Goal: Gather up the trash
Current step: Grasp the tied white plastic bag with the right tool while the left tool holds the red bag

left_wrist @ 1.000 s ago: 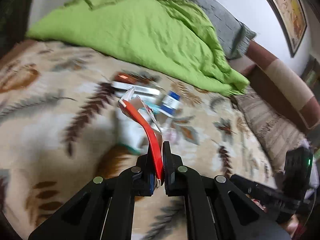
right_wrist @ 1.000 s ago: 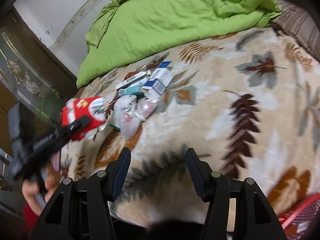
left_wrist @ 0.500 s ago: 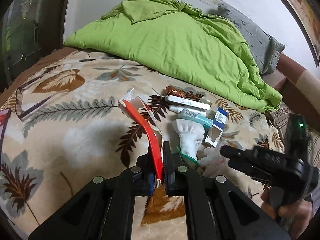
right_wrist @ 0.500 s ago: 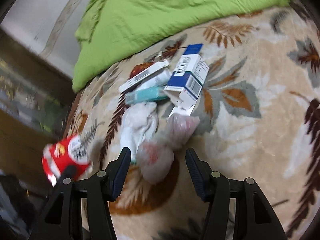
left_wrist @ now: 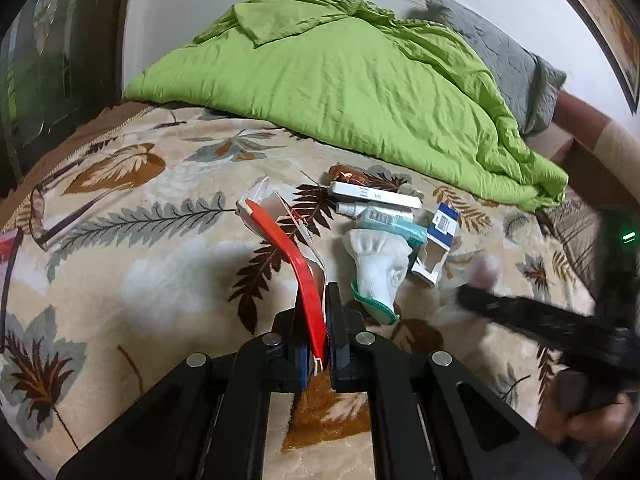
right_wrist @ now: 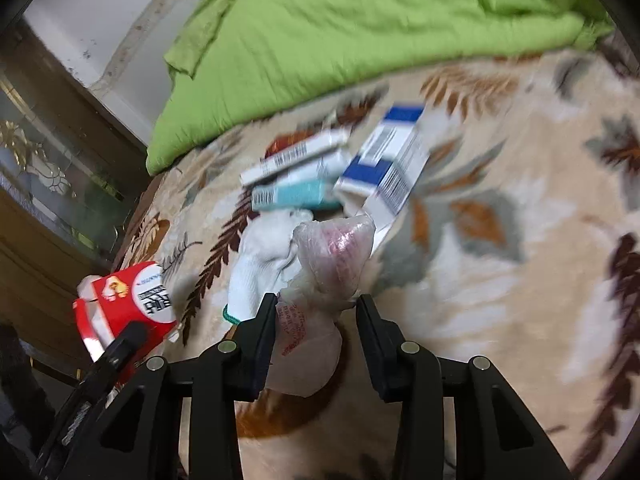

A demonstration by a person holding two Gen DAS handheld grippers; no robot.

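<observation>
Red and white card, a flattened wrapper (left_wrist: pixel 298 264), stands pinched edge-on between the pressed-together fingers of the left gripper (left_wrist: pixel 316 320), its free end curving up and away over the bed. In the right wrist view the same wrapper (right_wrist: pixel 128 308) shows its printed face at the lower left, clamped by the left gripper's dark finger.

The right gripper (right_wrist: pixel 316 308) has its jaws closing around a crumpled clear plastic bag (right_wrist: pixel 320 280) with a pinkish tint and red print; the bag lies between the two black fingers, the left finger against its side, while a narrow gap seems to remain at the other finger.

Just beside the bag, to its left, lies a white knitted glove (right_wrist: pixel 264 256) with a green cuff edge. Beyond it sit a teal tube (right_wrist: pixel 292 196), a long white carton (right_wrist: pixel 296 156) and an opened blue-and-white box (right_wrist: pixel 388 168), all close together in one small heap. A brown foil wrapper (left_wrist: pixel 348 174) peeks out behind the long carton in the left wrist view.

Everything rests on a beige blanket (left_wrist: pixel 160 272) printed with brown and grey leaves. A rumpled green duvet (left_wrist: pixel 340 92) is piled along the far side, with a grey pillow (left_wrist: pixel 496 52) behind it against the wall.
</observation>
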